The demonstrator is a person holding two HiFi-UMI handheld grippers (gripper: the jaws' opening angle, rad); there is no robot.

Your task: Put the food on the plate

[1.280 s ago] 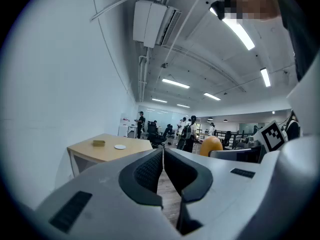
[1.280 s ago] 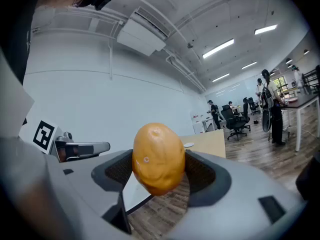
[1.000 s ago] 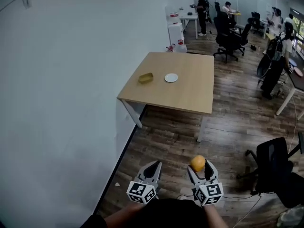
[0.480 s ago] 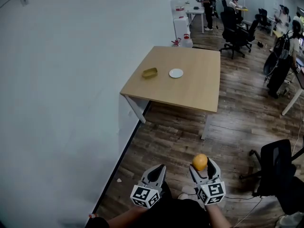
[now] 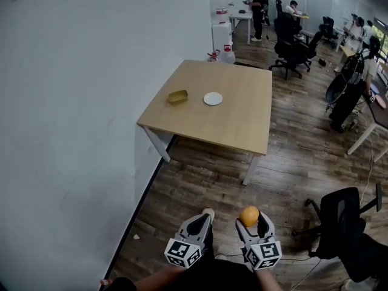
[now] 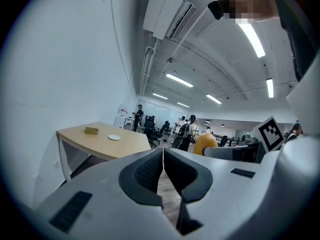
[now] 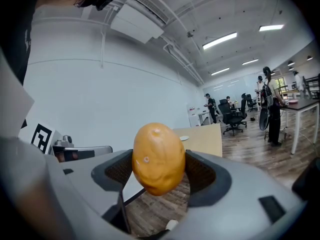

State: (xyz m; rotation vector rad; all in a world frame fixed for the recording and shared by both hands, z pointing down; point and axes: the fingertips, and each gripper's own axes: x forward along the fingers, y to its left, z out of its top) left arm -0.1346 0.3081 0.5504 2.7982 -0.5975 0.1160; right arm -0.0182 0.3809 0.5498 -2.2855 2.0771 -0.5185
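Food (image 5: pixel 249 214) (an orange, potato-like piece) is held clamped in the right tool (image 5: pixel 250 223), the left tool (image 5: pixel 199 226) closed on nothing, while the plate (image 5: pixel 213 99) on the desk (image 5: pixel 236 120) is seen only slightly nearer, well apart.

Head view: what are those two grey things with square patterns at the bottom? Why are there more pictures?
Those are grabbing tools; a person holds one in each hand. The head view comes from a camera on the person's head, looking down. The other two pictures come from cameras riding on each tool, looking along its jaws. The right tool squeezes an orange food that looks like a potato. The left tool is shut, with nothing in it. Farther off stands a wooden table with a white plate and a small yellow thing on it. The food is meant for that plate.
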